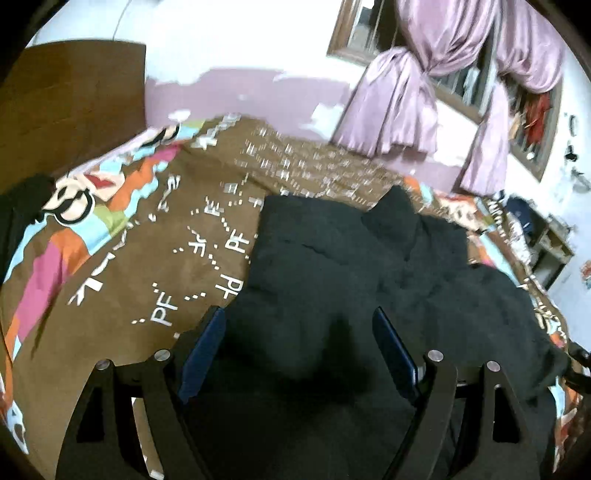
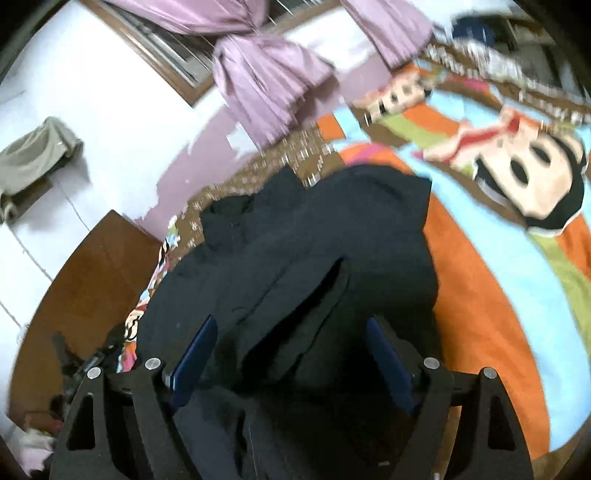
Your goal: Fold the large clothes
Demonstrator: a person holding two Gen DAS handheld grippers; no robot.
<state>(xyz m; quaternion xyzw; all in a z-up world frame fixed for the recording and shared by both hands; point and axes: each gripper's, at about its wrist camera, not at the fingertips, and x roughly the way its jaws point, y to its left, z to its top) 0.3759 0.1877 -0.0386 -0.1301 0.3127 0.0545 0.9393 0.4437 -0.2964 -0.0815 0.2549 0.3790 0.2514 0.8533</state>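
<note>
One dark garment [image 1: 369,266] lies crumpled on the bed, spread over a brown blanket [image 1: 155,236] printed with white letters and bordered by a colourful cartoon pattern. Seen from the right wrist, the same garment [image 2: 303,251] shows folds and a raised flap near its middle, and it sits beside an orange and blue part of the cartoon blanket [image 2: 491,258].

The left gripper [image 1: 299,321] hangs over the near part of the garment with its jaws standing wide apart; no cloth is pinched between the blue pads. The right gripper [image 2: 291,328] hangs over the garment too, jaws apart, with cloth bunched up between them; the pads do not appear to press on it.

A wooden headboard [image 1: 70,92] stands at the bed's end. Purple curtains [image 1: 417,99], tied in a knot, hang at a wood-framed window [image 1: 354,33] on the white wall beyond the bed. Both views are somewhat blurred.
</note>
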